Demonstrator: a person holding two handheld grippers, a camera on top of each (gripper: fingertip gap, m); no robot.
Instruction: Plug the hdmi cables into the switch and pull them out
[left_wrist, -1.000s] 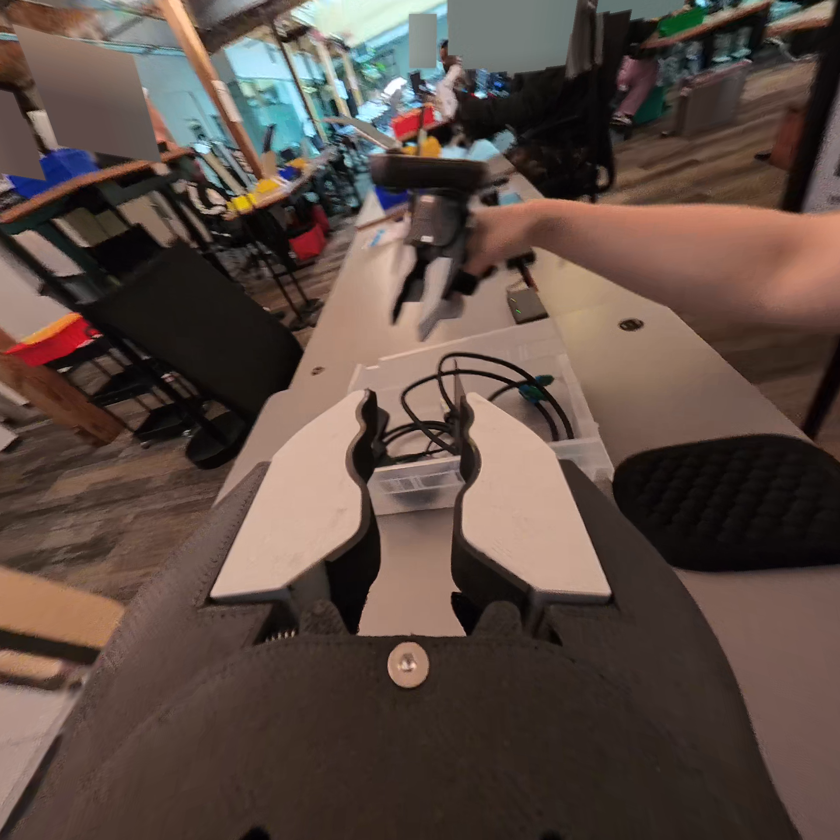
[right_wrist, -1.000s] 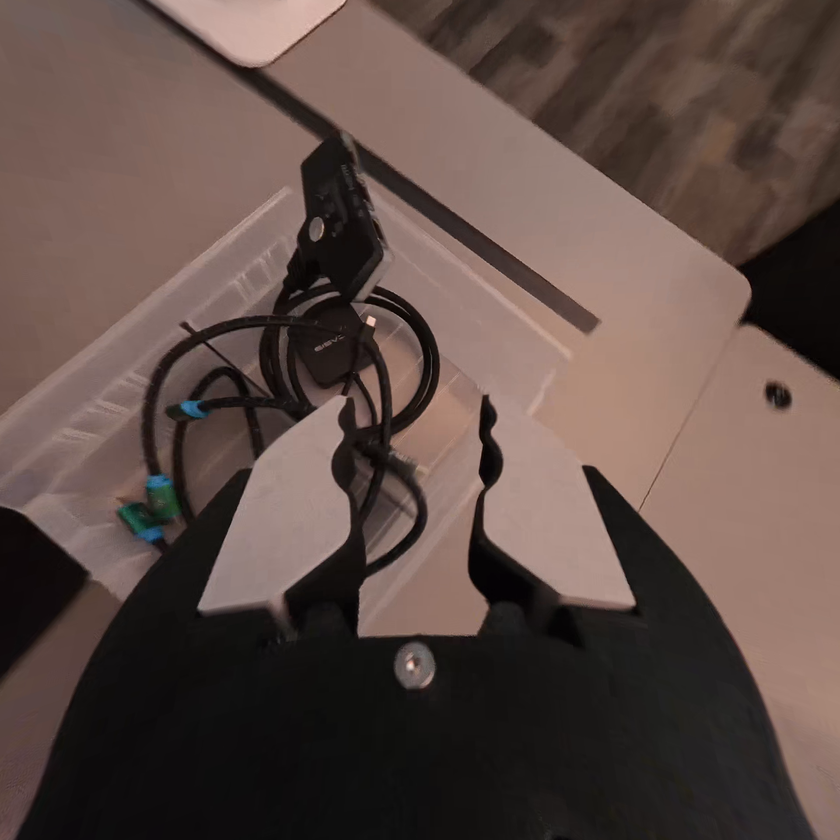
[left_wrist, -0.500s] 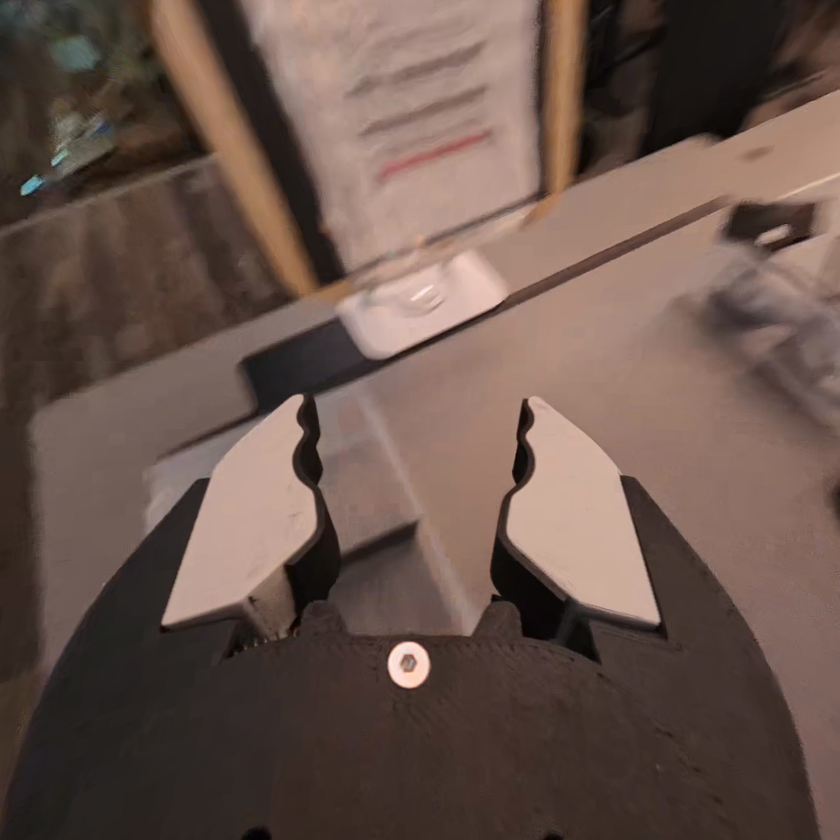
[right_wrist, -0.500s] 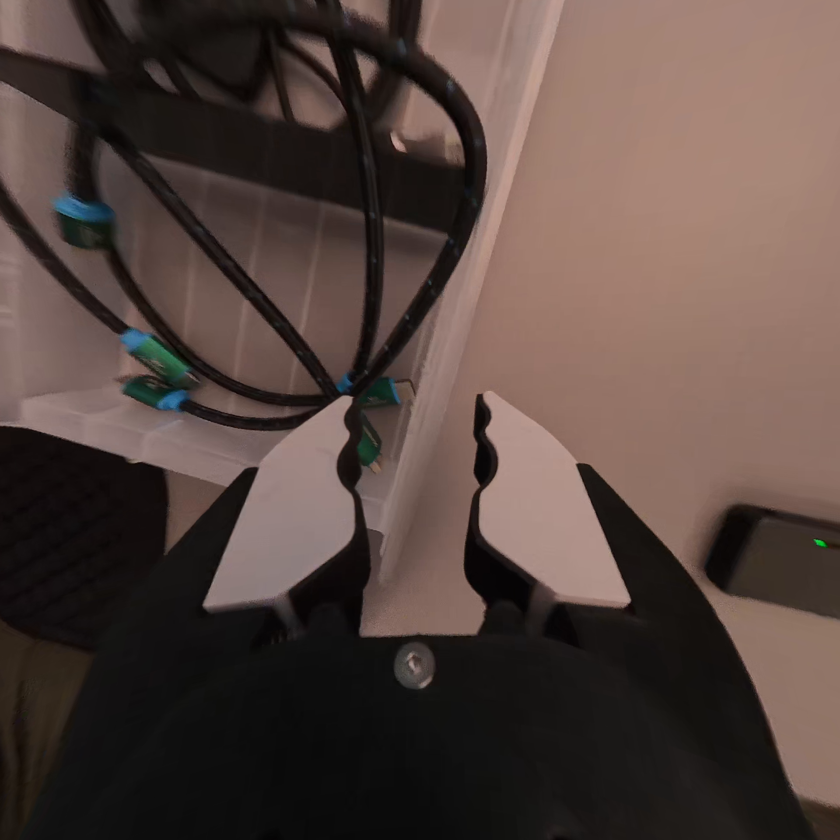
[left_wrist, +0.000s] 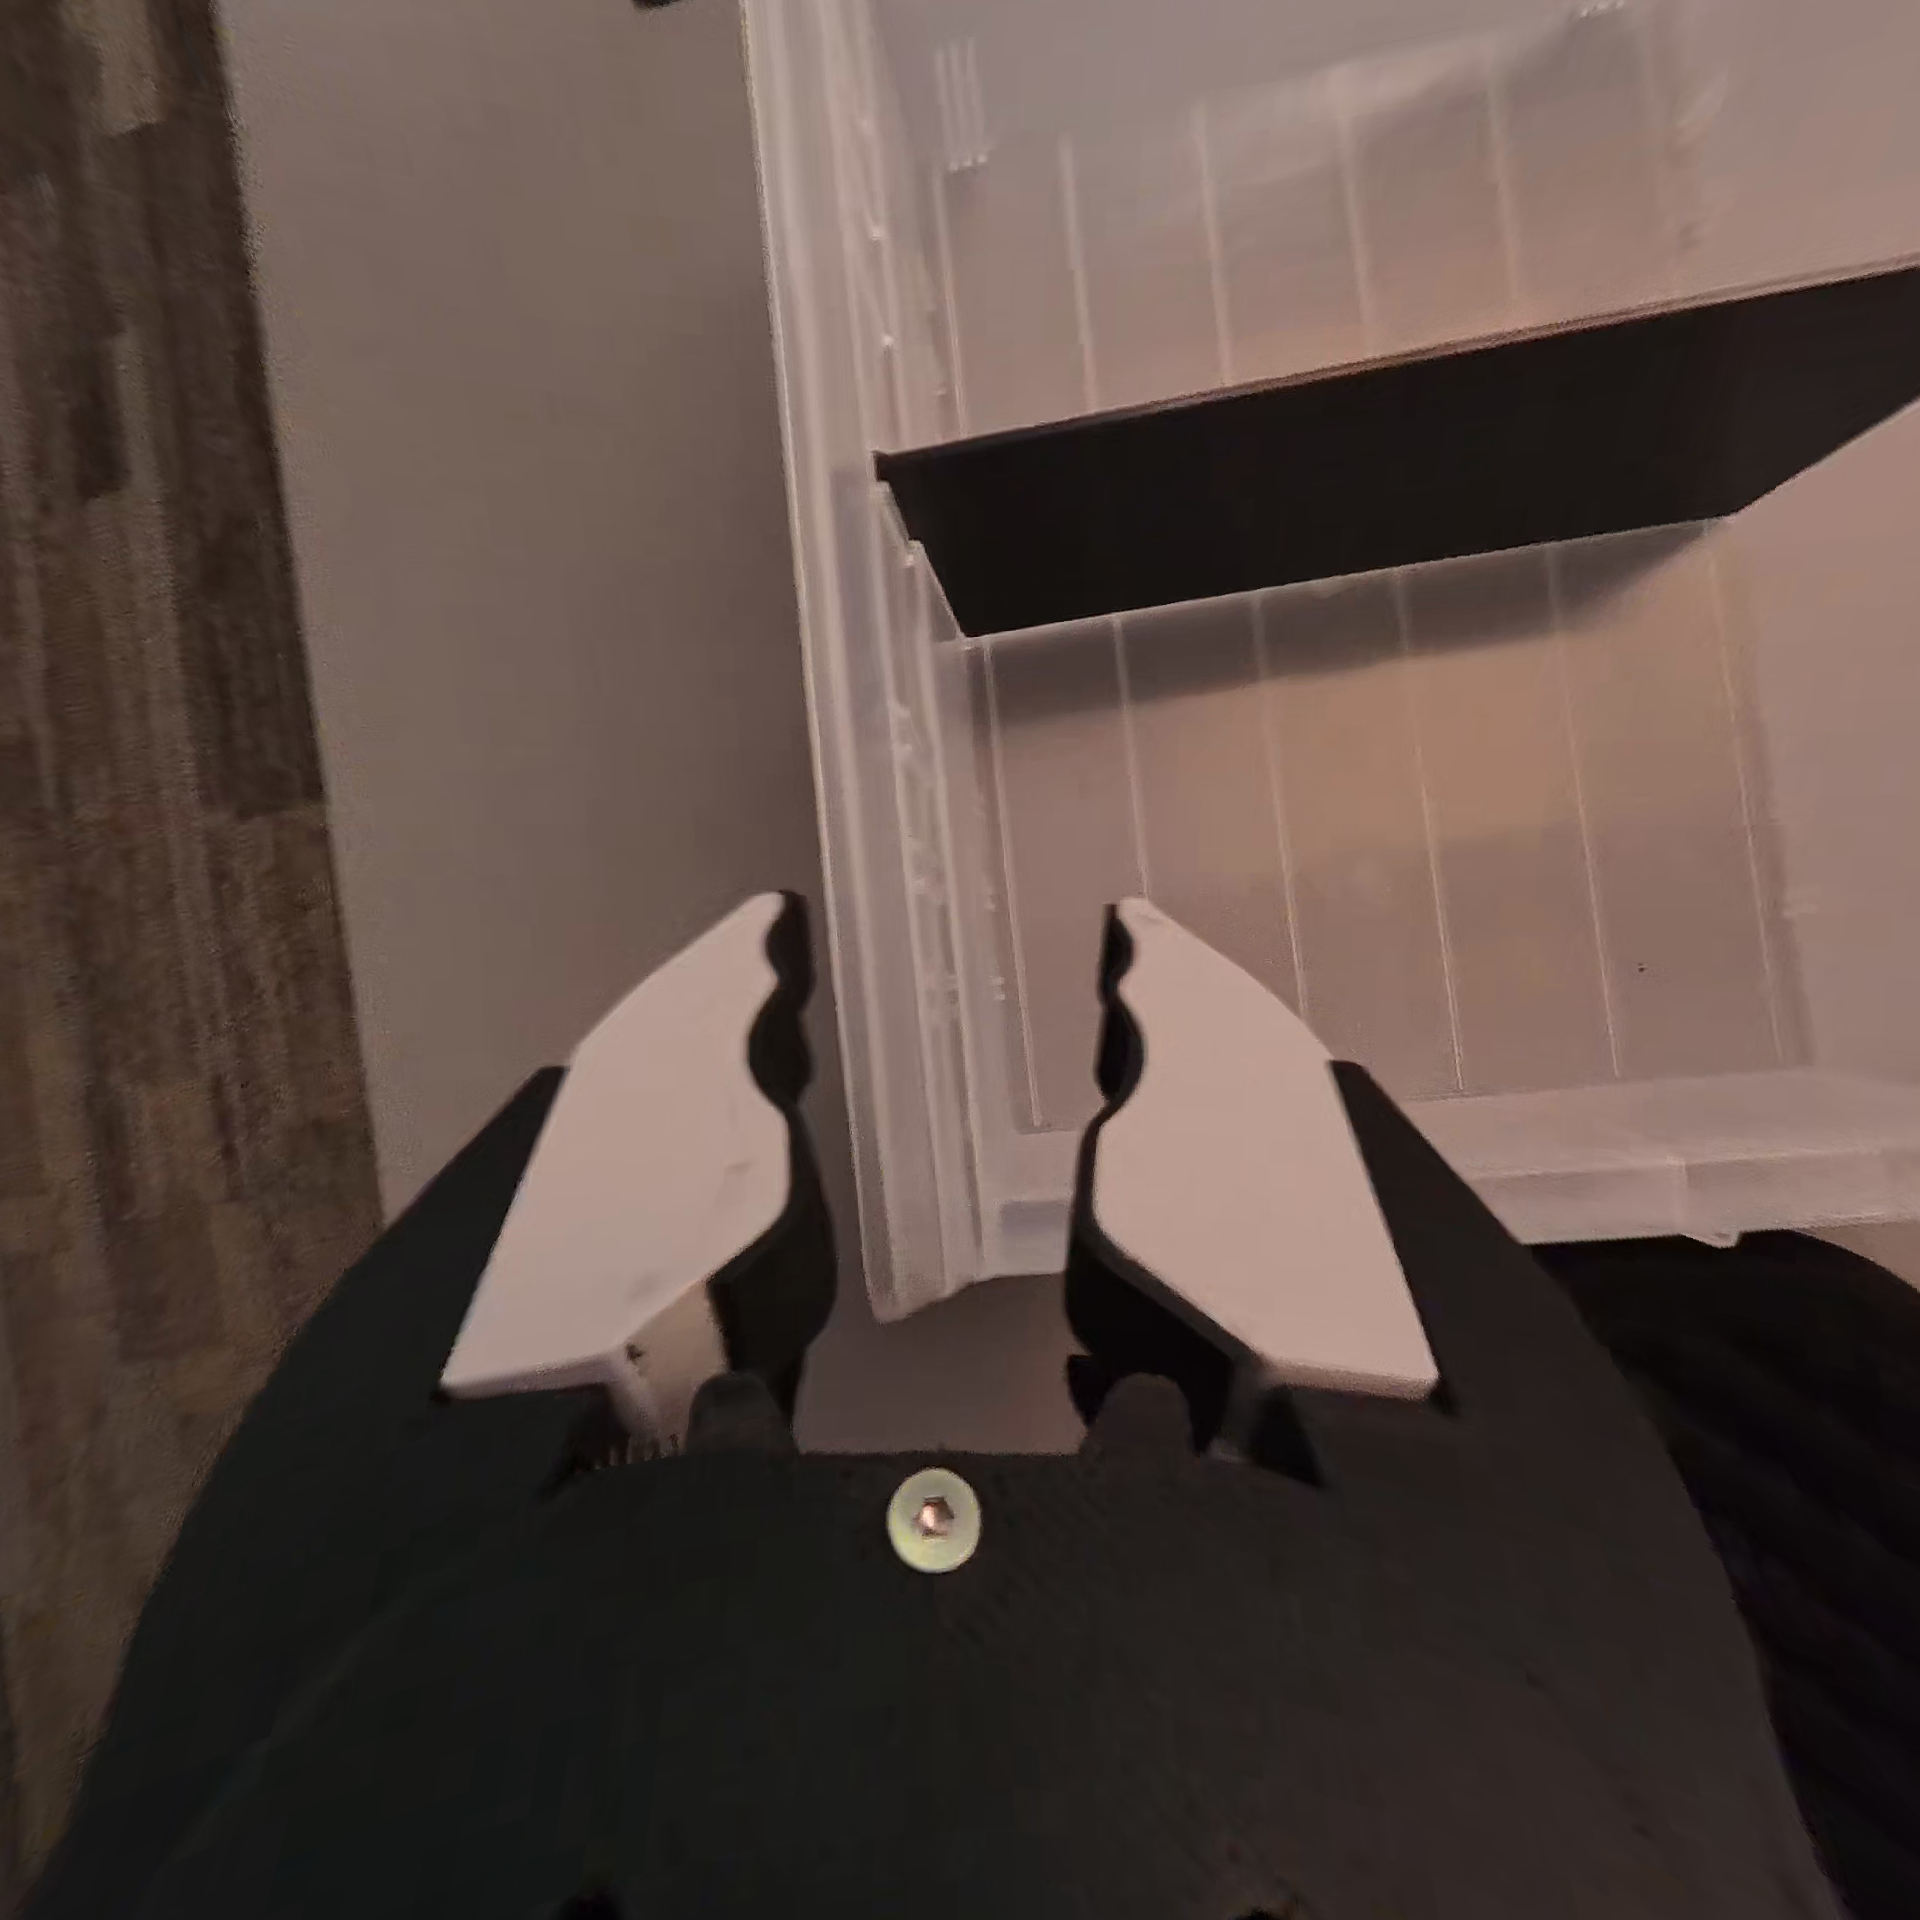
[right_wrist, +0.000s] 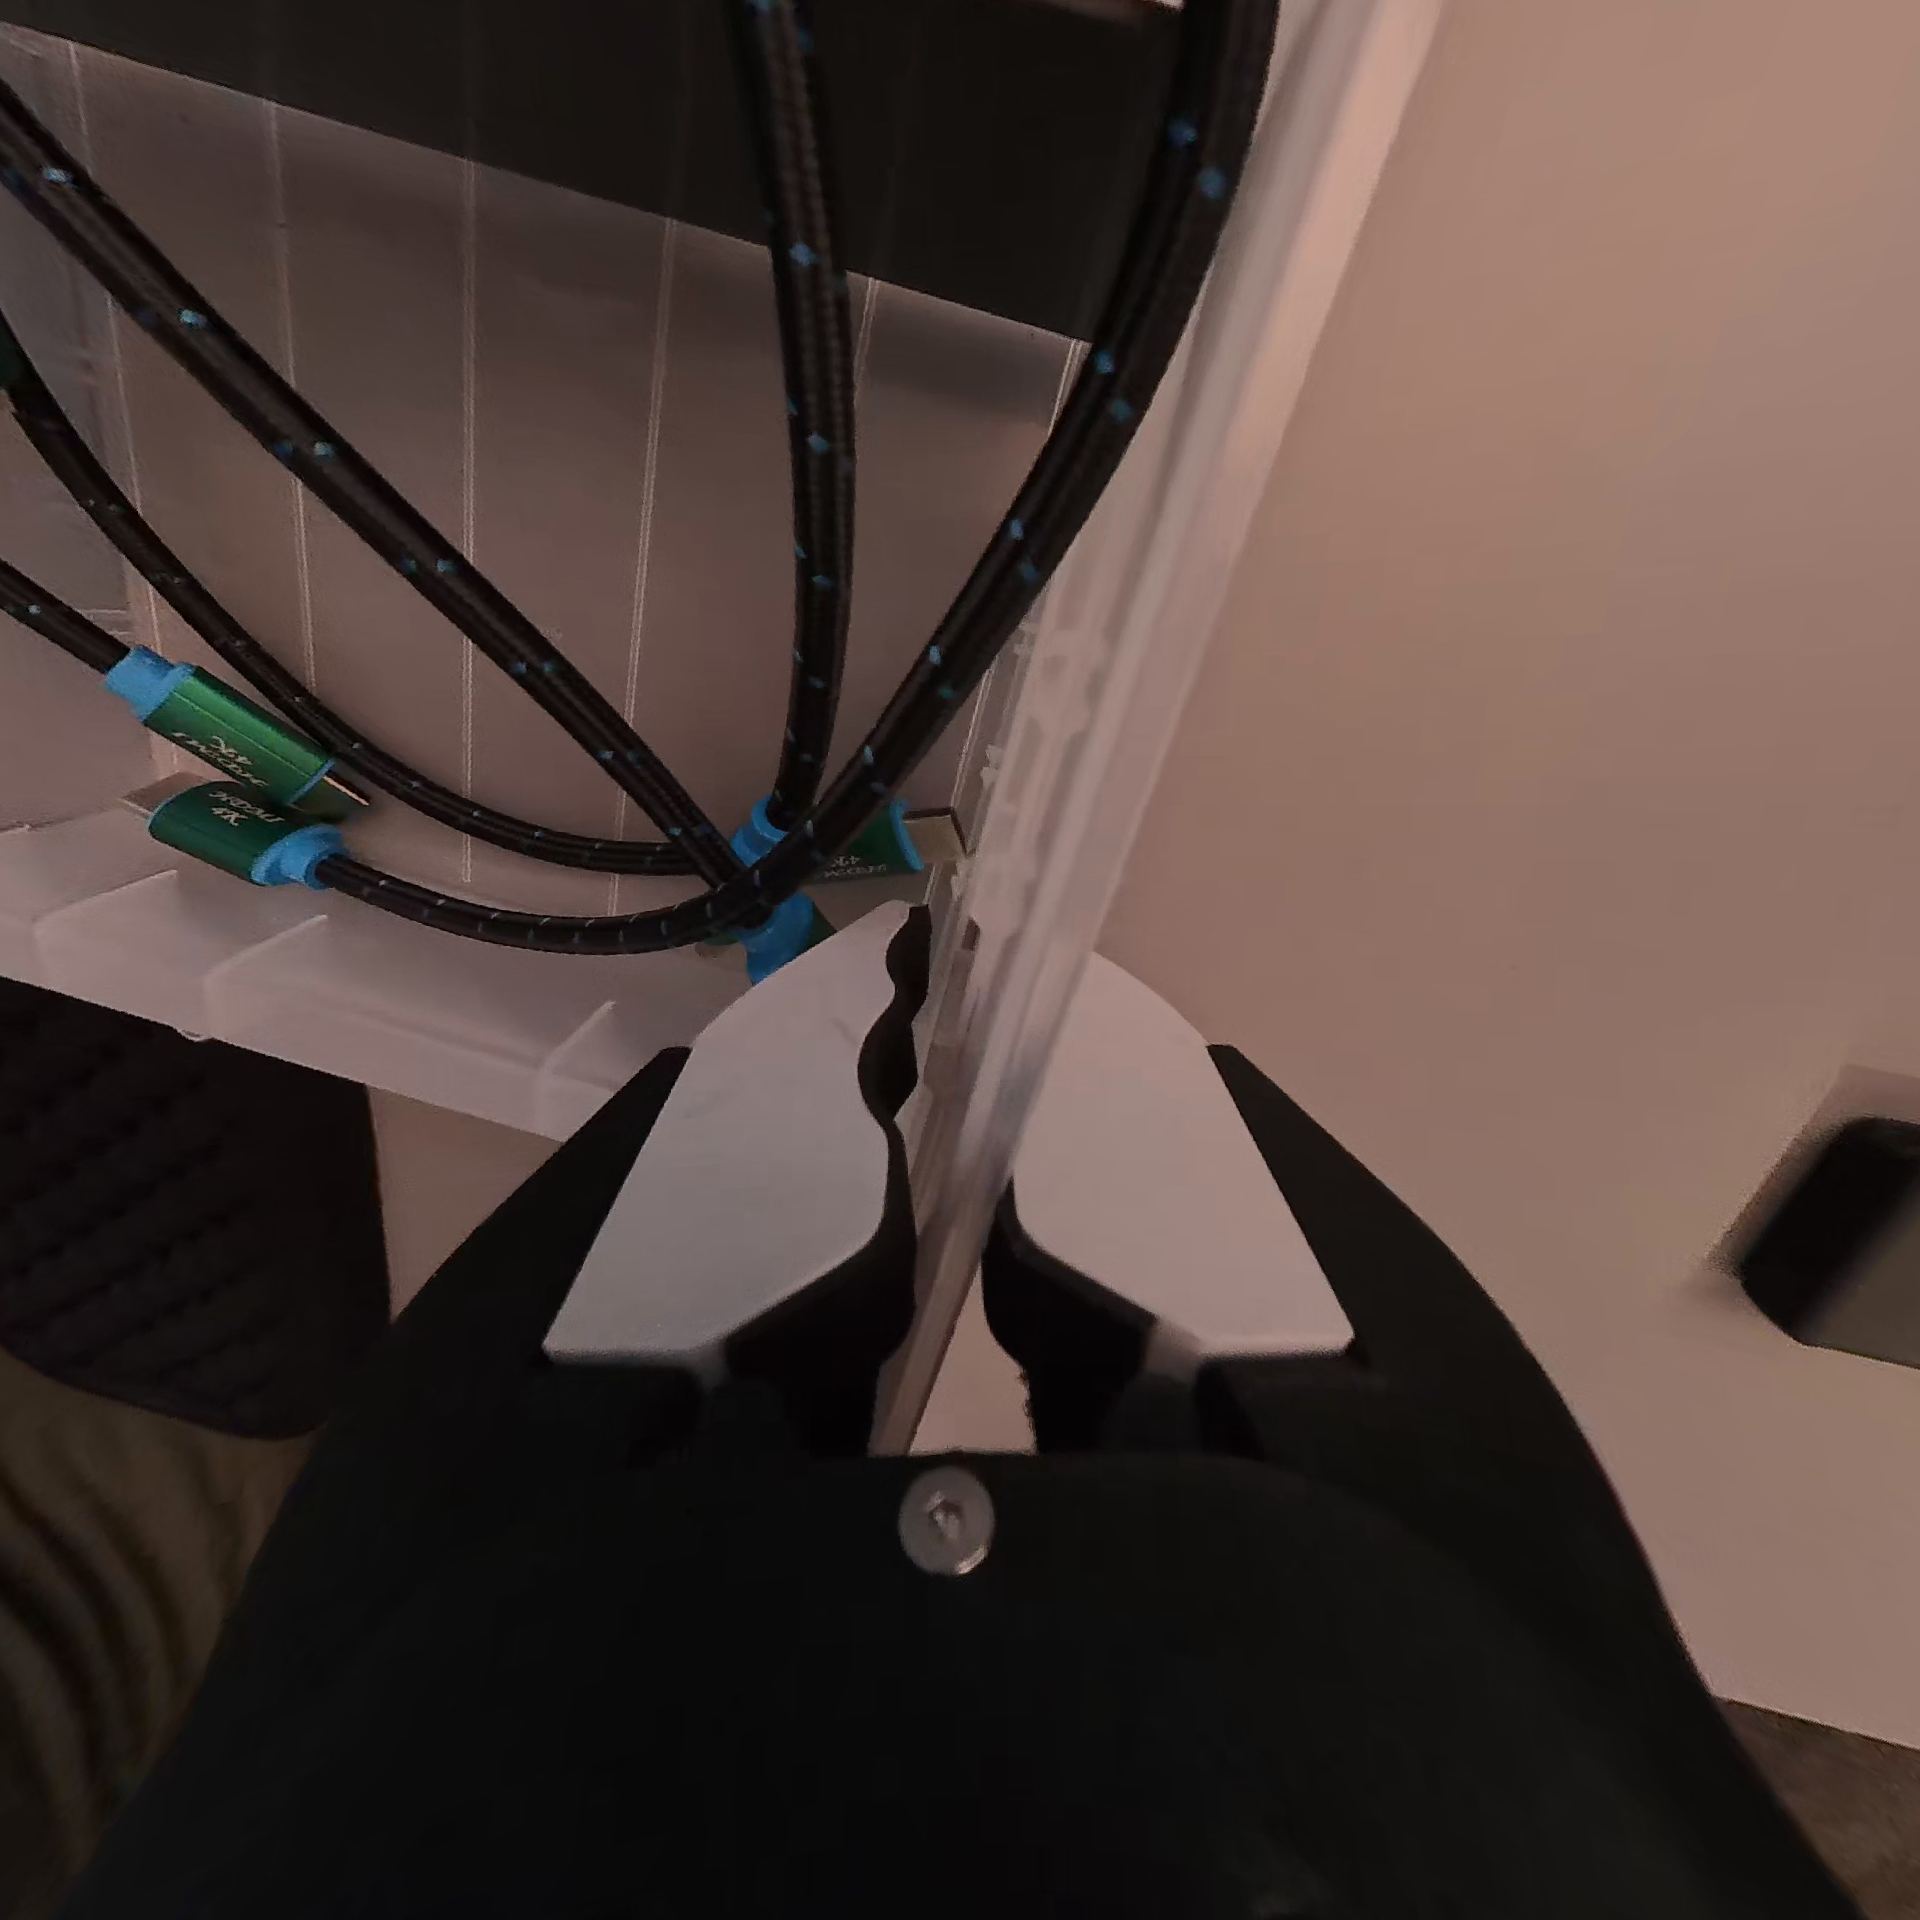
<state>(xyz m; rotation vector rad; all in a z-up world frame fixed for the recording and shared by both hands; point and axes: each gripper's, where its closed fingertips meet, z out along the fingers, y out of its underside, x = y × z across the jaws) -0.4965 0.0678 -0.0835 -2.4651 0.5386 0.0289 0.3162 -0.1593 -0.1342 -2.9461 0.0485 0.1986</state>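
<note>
Your right gripper seems clamped on the clear bin wall; your left gripper straddles its other wall, fingers apart. HDMI cables lie unplugged inside; move the bin, then seek the switch.

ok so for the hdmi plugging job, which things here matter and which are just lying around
Belong to the job:
- braided HDMI cables with green plugs
- clear plastic bin holding them
- right hand-held gripper, closed on the bin's side wall
- left hand-held gripper, open over the opposite wall

Lying about:
- black quilted pad
- small dark device on the table
</note>
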